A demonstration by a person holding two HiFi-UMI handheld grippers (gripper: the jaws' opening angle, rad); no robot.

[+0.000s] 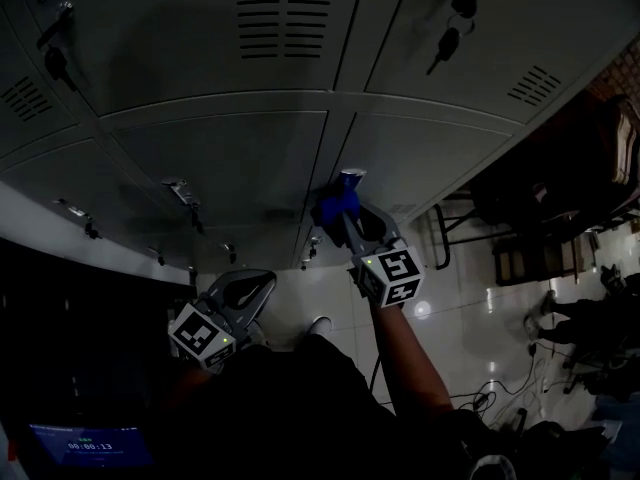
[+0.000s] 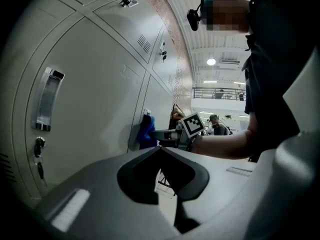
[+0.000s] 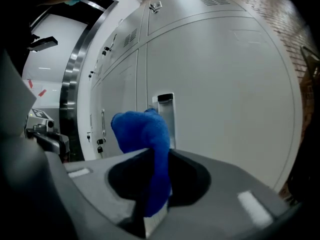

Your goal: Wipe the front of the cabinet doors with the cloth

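Grey locker-style cabinet doors fill the upper head view. My right gripper is shut on a blue cloth, which is pressed against a lower door near its left edge. In the right gripper view the blue cloth bunches up out of the closed jaws in front of a door handle. My left gripper is held low beside the body, jaws shut and empty. From it, the cloth and right gripper show against the door.
Keys hang from locks on the upper doors. Handles and locks run along the lower row. Dark chairs and cables sit on the shiny floor to the right. A small screen glows at bottom left.
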